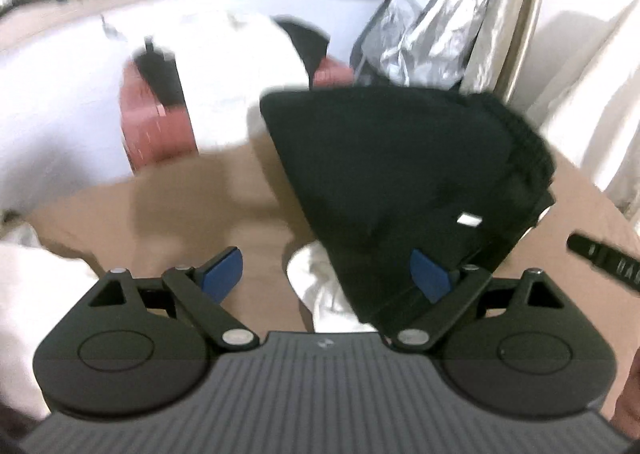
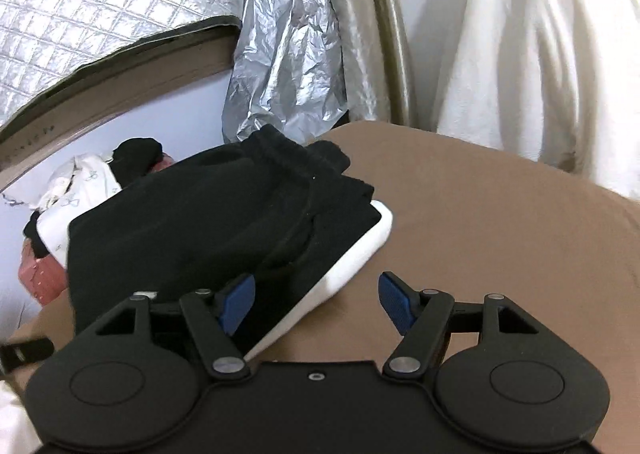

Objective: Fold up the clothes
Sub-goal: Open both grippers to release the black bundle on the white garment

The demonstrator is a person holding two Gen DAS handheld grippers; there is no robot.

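Both grippers, left (image 1: 326, 274) & right (image 2: 318, 304), jaws spread, holding nothing. Folded black garment (image 2: 208, 213) sits on white folded item (image 2: 352, 258) atop brown bed surface (image 2: 480, 213). Clothes pile (image 2: 80, 181) w/ pink box (image 2: 42, 278) behind; silver cover (image 2: 288, 53) near.

Both wrist views near black garment (image 1: 400, 173)

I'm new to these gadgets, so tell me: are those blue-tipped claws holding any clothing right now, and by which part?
Nothing is held. Left gripper and right gripper are both open, empty, beside the folded black fleece garment.
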